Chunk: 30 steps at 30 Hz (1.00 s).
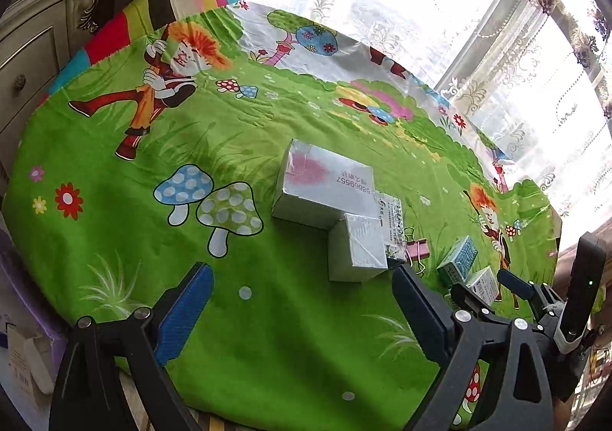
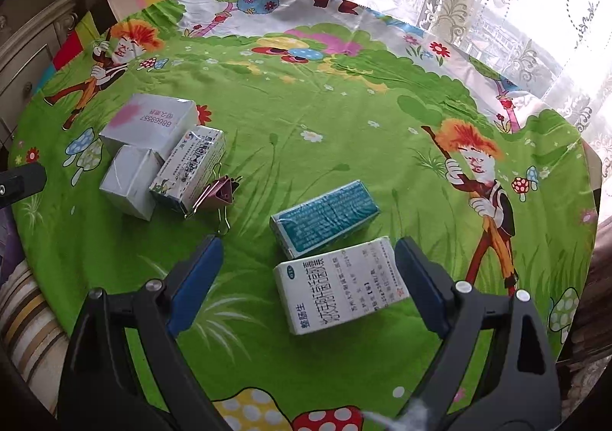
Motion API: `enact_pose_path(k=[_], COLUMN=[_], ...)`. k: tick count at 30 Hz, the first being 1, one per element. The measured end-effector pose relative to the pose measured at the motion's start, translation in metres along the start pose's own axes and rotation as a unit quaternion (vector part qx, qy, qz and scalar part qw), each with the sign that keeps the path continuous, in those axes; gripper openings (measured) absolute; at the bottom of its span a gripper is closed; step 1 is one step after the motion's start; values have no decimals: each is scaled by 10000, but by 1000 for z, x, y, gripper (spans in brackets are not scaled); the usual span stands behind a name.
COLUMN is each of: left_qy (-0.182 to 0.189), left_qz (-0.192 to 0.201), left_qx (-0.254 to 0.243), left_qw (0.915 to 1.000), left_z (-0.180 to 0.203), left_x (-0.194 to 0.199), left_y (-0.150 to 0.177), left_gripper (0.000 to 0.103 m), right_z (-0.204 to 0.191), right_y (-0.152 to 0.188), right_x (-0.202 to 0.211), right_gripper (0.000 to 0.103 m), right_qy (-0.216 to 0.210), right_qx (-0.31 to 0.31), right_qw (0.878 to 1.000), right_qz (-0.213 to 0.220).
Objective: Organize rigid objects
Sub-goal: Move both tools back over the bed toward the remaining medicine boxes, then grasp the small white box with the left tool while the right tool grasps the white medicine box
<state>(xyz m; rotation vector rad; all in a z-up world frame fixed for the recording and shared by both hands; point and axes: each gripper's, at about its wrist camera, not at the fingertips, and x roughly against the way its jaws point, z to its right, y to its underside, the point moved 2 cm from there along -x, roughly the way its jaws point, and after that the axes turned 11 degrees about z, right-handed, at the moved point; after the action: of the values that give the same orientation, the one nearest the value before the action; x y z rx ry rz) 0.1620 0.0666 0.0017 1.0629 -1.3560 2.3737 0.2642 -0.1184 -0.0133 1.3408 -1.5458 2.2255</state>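
Note:
On the green cartoon cloth (image 2: 306,147) three boxes sit packed together: a large silver box (image 2: 147,123) with a pink blotch, a small silver box (image 2: 128,180) and a printed white box (image 2: 189,168), with a pink binder clip (image 2: 218,193) beside them. They also show in the left wrist view: the large box (image 1: 325,182), the small box (image 1: 357,247), the clip (image 1: 417,249). My right gripper (image 2: 308,258) is open, low over a white medicine box (image 2: 338,287) near its right finger; a teal box (image 2: 325,218) lies just beyond. My left gripper (image 1: 302,283) is open and empty, short of the small silver box.
The round table's far edge meets lace curtains (image 2: 478,2) and a bright window. A cream cabinet (image 1: 34,59) stands at the left. A purple box (image 1: 26,335) sits below the table's left edge. The right gripper's body (image 1: 535,301) shows at the left view's right.

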Motion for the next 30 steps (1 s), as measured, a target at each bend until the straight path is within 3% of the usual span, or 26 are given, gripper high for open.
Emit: enact_pose_path(k=[6, 12, 18, 20, 22, 30], left_qy=[35, -35, -97, -116, -127, -9], left_qz=[-215, -447, -392, -355, -319, -289], left_qx=[-415, -577, -875, -914, -941, -999], left_qw=[9989, 9973, 9953, 9951, 9950, 9946], left_z=[31, 38, 44, 43, 42, 41], left_x=[-33, -61, -68, -68, -67, -60], left_y=[7, 13, 14, 15, 15, 21], left_gripper=[91, 73, 45, 38, 36, 35], right_z=[14, 27, 31, 34, 36, 34], right_y=[16, 24, 28, 27, 26, 26], right_x=[-6, -18, -28, -28, -27, -26], right_gripper=[98, 98, 97, 87, 75, 74], right_qy=[-118, -45, -97, -68, -155, -112], right_qx=[28, -157, -327, -398, -543, -522], right_qw=[9997, 9993, 9988, 9986, 9979, 9979], right_qz=[-222, -341, -361, -348, -331, -353])
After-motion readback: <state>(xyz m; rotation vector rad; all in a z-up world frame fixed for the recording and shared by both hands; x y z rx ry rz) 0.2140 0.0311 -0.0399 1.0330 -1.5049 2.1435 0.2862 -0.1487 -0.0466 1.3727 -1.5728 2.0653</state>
